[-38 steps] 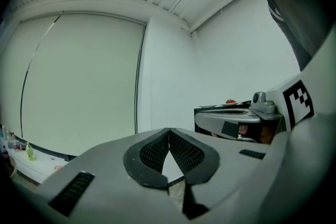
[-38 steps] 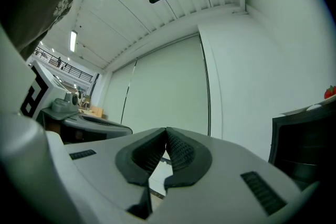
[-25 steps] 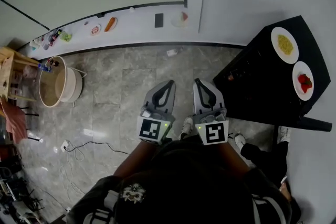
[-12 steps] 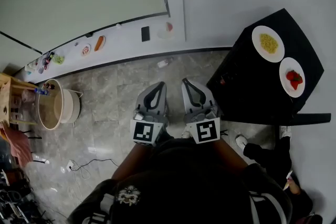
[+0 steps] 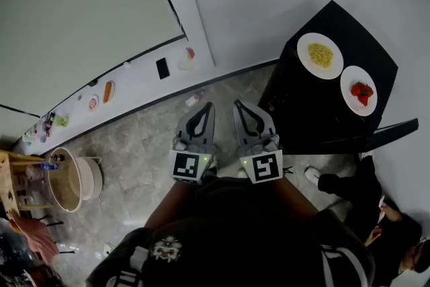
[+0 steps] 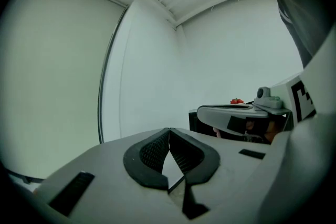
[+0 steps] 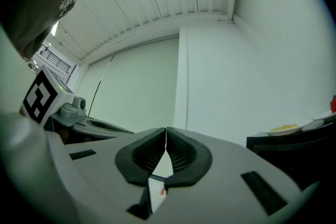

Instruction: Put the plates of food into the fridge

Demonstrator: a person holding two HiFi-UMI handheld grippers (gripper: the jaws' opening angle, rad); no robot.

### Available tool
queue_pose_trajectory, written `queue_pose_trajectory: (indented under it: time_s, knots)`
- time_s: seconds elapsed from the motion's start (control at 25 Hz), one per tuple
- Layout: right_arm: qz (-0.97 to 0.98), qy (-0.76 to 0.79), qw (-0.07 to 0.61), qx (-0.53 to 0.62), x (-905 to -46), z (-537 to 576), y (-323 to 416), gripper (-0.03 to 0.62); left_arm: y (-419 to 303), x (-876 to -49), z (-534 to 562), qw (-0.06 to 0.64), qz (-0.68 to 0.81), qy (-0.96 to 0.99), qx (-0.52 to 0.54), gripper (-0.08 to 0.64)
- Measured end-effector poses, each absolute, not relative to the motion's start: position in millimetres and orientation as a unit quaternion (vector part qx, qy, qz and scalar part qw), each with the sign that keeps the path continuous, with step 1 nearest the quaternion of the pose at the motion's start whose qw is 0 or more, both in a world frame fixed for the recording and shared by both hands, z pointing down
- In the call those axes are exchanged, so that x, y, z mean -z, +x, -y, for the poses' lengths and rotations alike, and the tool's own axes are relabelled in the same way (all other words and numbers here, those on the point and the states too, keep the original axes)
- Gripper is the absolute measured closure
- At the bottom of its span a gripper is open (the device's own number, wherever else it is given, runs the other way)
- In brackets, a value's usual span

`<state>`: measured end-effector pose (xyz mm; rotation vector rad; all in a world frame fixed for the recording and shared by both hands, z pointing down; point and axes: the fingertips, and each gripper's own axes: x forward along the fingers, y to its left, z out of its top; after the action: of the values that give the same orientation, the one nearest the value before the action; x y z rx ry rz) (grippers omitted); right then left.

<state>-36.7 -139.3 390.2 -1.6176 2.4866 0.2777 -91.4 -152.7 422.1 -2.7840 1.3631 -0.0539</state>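
Two white plates stand on top of a low black cabinet at the right of the head view. One plate holds yellow food, the other red food. My left gripper and right gripper are held side by side over the floor, left of the cabinet and apart from it. Both are shut with nothing between the jaws. In the left gripper view the shut jaw tips face a white wall, with the red food far right. In the right gripper view the yellow-food plate shows beyond the shut gripper.
A white ledge along the wall carries a dark flat object and small food items. A round beige tub stands at the far left on the stone floor. A black panel juts from the cabinet. Another person's legs are at lower right.
The view has swung to the right: the wall ledge and tub slid left, and the cabinet with the plates sits nearer the middle. Both grippers stay shut, side by side.
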Motion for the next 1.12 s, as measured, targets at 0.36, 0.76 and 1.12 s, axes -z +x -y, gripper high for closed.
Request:
queue_pose_trajectory:
  time_s: [0.36,0.76,1.12]
  knots:
    - [-0.771,-0.627,0.052,-0.102,-394.0,172.6,-2.9,0.566,-65.1,-428.6,193.9,0.002,-0.354,-0.935,0.016,0.537]
    - [-0.671,-0.733,0.018,-0.111,-388.0,165.7,34.6,0.568,-20.0,-423.8,216.9,0.001,-0.218,-0.976,-0.005,0.537]
    - [-0.605,-0.791,-0.012,-0.091,-395.2,133.1,49.5,0.568,14.7,-415.9,200.8,0.034,-0.122,-0.992,-0.015,0.537]
